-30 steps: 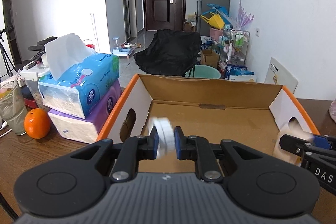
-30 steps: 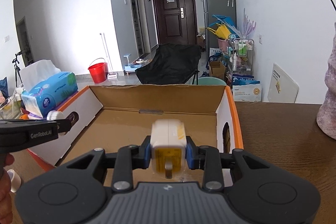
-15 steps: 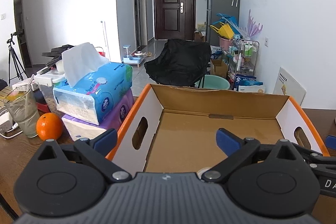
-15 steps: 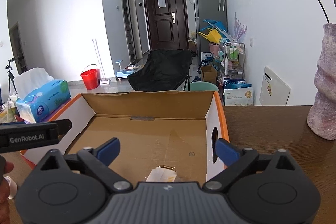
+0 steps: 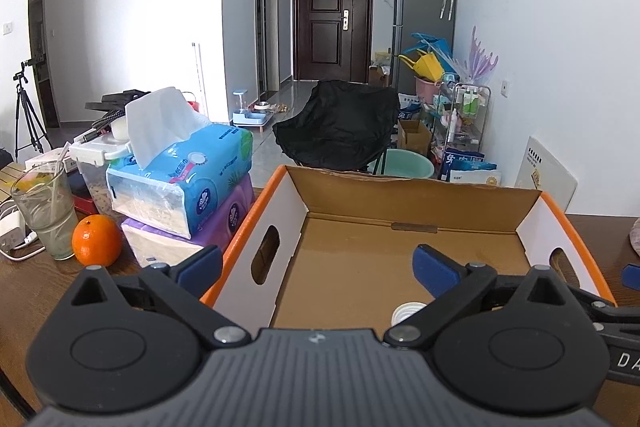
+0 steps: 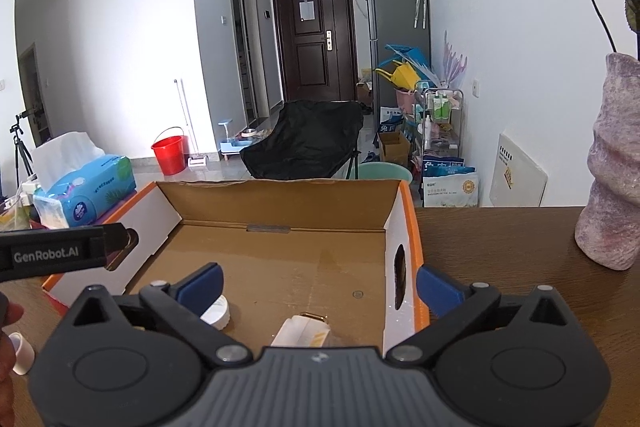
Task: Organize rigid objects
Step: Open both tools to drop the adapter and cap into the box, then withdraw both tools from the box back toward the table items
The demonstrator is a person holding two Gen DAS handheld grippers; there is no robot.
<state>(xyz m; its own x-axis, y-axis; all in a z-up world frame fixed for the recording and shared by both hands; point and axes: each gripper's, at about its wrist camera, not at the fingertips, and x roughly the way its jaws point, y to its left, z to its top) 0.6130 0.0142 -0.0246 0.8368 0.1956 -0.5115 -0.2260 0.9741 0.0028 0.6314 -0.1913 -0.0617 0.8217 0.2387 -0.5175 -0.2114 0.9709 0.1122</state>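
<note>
My left claw (image 5: 316, 269) just opened wide, nothing between jaws; right claw (image 6: 318, 281) same. White cap (image 6: 216, 313) and white charger (image 6: 302, 333) lie inside cardboard box (image 6: 280, 199) on table (image 6: 520, 247).

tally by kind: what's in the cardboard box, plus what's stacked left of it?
White round cap in the cardboard box: 1
White charger-like block in the box: 1
Tissue packs stacked left of the box: 2, blue on purple
Total: 4
</note>
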